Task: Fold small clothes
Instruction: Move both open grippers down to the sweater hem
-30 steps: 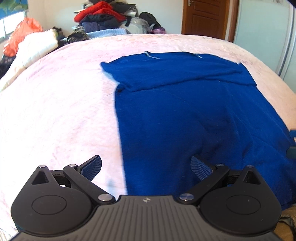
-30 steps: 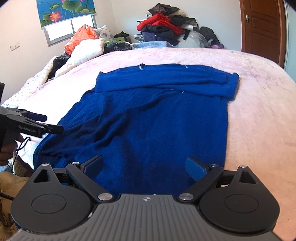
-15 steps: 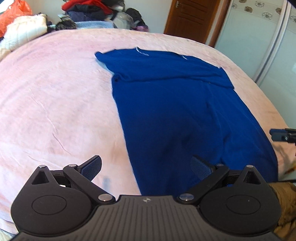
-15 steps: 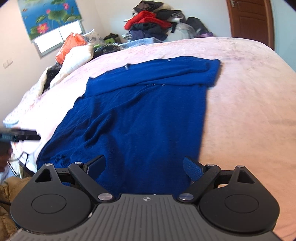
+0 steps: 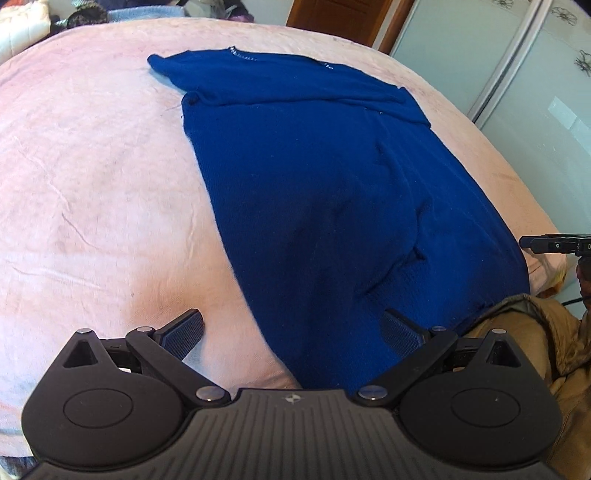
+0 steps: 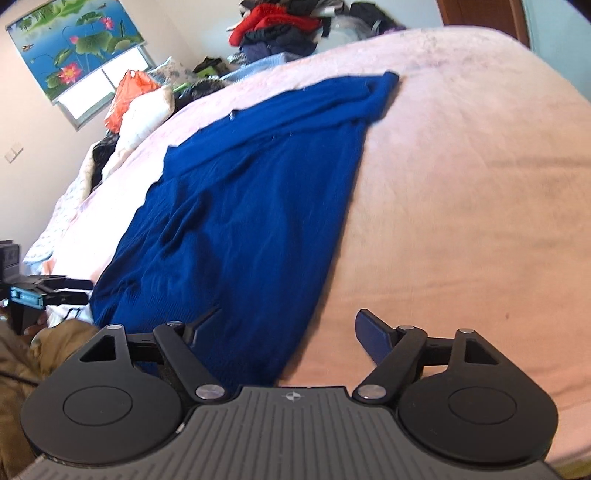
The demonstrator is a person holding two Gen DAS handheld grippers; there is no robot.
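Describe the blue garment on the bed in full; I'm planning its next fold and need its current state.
The blue garment is a deep blue, knit-looking top lying flat on the pink bedspread. Both sleeves are already folded across its far end, forming a band near the neckline. The body runs toward the camera with soft wrinkles, and its near hem reaches the bed's edge. The left gripper and right gripper are open at the near corners, apparently not yet gripping it.

A bright bedroom with a big pink bed

The bed (image 6: 480, 184) fills the room. A window (image 6: 92, 96) has a flower blind (image 6: 74, 48). A brown door (image 5: 340, 18) stands by pale sliding doors (image 5: 517, 74). Clothes (image 6: 280, 29) are piled behind.
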